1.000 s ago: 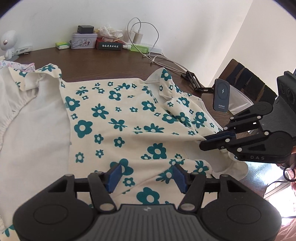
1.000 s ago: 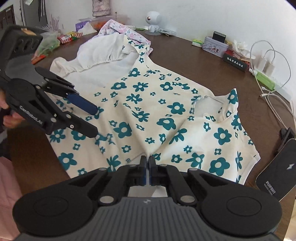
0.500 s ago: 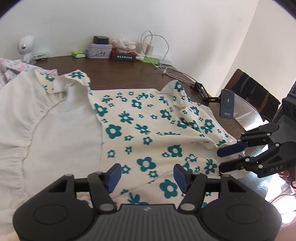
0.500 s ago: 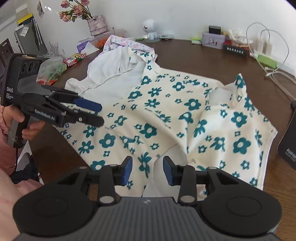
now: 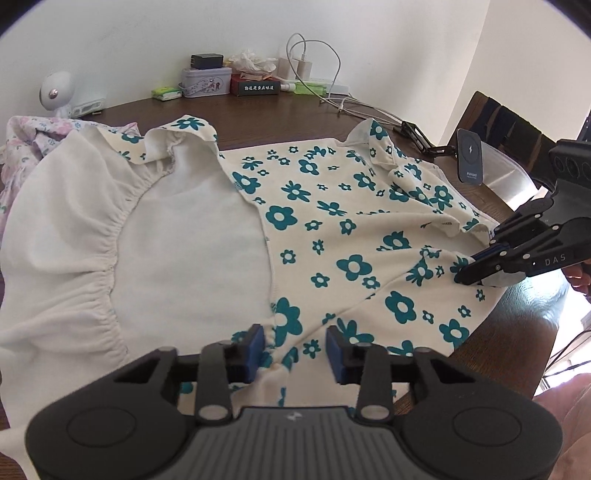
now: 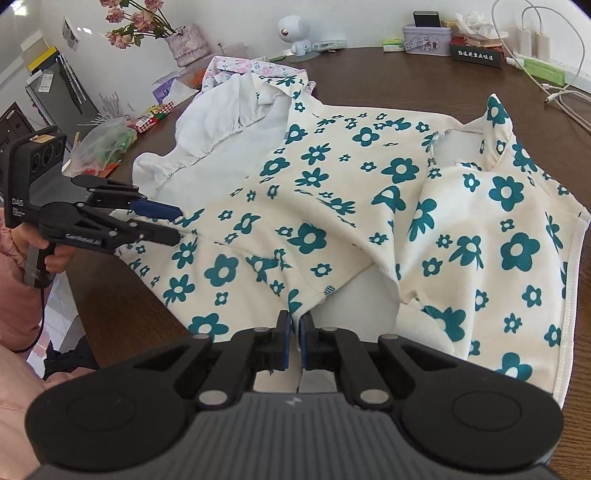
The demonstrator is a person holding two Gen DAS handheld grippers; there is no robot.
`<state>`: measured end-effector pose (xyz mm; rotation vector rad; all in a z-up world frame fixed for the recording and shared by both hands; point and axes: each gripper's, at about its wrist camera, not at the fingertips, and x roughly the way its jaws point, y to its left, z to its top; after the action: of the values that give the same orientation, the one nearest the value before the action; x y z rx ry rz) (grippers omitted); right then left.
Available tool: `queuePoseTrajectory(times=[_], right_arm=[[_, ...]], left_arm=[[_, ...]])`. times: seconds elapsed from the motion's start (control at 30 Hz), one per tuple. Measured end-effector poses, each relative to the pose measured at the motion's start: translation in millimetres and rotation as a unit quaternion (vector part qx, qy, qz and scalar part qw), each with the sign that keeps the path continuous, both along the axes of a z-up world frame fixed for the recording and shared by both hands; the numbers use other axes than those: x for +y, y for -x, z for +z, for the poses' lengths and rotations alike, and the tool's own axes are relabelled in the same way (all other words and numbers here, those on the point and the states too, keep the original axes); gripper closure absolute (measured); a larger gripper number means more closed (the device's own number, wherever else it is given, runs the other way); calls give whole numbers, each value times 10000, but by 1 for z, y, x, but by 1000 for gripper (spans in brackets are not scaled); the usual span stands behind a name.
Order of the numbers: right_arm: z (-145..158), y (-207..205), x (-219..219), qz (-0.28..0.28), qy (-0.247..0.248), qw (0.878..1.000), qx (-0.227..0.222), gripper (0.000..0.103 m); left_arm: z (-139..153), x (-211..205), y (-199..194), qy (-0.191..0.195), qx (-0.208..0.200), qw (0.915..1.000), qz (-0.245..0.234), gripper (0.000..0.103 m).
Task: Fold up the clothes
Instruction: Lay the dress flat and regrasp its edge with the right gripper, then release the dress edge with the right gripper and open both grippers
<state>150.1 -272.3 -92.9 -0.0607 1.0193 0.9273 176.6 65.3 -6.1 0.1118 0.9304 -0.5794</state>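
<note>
cream floral garment (image 6: 332, 206) pinched at its hem by right gripper (image 6: 294, 341); left gripper (image 5: 295, 349) gapes over it.

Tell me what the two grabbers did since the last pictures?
The right gripper, open half a second ago, dropped back to the flowered garment and shut on its near edge. The left gripper stayed open but moved down around the hem. The things along the wall stayed put.

1. 2 handheld grippers were in view: the left gripper (image 5: 294, 350) and the right gripper (image 6: 294, 341).
2. 1 cream garment with teal flowers (image 6: 369, 206) lay on 1 brown table (image 6: 406, 74).
3. 1 pink floral garment (image 6: 236, 68) lay behind it.
4. 1 vase of flowers (image 6: 184, 46), 1 small white robot figure (image 6: 295, 31) and 1 tin box (image 6: 426, 38) stood along the far edge.
</note>
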Motion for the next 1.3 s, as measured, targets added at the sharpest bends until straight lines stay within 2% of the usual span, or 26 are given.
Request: queuePoseTrajectory(times=[0.03, 0.17, 0.23, 0.3, 0.33, 0.37, 0.4, 0.43, 0.5, 0.57, 0.67, 0.73, 0.77, 0.8, 0.9, 1.0, 1.07, 1.17, 1.2, 1.23, 1.3], right_arm=[[3, 1, -2, 65, -83, 9999, 87, 101], [19, 1, -13, 338, -499, 9971, 464, 102], [21, 1, -18, 402, -458, 9968, 511, 102], [17, 1, -18, 381, -295, 9974, 537, 101], [14, 1, -18, 351, -213, 9976, 560, 99], [11, 0, -19, 302, -204, 9977, 576, 97], [11, 1, -19, 307, -228, 9977, 551, 89], [10, 2, -20, 312, -252, 9978, 526, 73], [8, 5, -21, 322, -300, 9979, 476, 56], [5, 6, -19, 364, -276, 9979, 466, 56], [1, 7, -13, 448, -205, 9975, 501, 68], [1, 9, -13, 515, -258, 9969, 536, 95], [2, 10, -13, 568, -299, 9964, 559, 96], [5, 13, -15, 672, -356, 9955, 571, 98], [15, 19, -21, 993, -580, 9917, 569, 98], [19, 21, -23, 1130, -564, 9902, 598, 98], [10, 20, -21, 1101, -408, 9906, 703, 98], [-1, 22, -19, 1107, -254, 9897, 868, 91], [0, 23, -20, 1094, -279, 9899, 856, 82], [2, 25, -21, 1078, -308, 9902, 837, 69], [14, 25, -30, 933, -482, 9926, 616, 58]], left_arm=[[0, 3, -1, 33, 74, 10000, 14, 95], [8, 11, 3, 112, 109, 9998, -141, 95], [12, 14, 8, 137, 103, 9996, -246, 95], [15, 17, 13, 150, 90, 9993, -323, 92], [16, 19, 14, 136, 69, 9994, -309, 85], [16, 20, 15, 123, 47, 9995, -294, 74], [16, 22, 16, 109, 26, 9995, -280, 68], [16, 23, 17, 95, 4, 9996, -265, 58], [16, 26, 20, 67, -39, 9997, -236, 54], [17, 29, 22, 40, -82, 9997, -207, 51], [10, 26, 21, -102, -3, 9997, -202, 54], [4, 23, 20, -179, 42, 9996, -225, 68], [3, 22, 19, -217, 29, 9994, -256, 87], [4, 21, 19, -227, 71, 9993, -280, 95], [9, 26, 22, -210, 130, 9990, -375, 95], [13, 36, 24, -157, 153, 9987, -464, 95], [13, 39, 26, -153, 205, 9983, -527, 96], [8, 38, 29, -228, 336, 9969, -667, 91], [7, 37, 30, -287, 326, 9968, -672, 89], [7, 37, 32, -330, 290, 9967, -677, 84], [15, 36, 35, -220, 77, 9977, -641, 65]])
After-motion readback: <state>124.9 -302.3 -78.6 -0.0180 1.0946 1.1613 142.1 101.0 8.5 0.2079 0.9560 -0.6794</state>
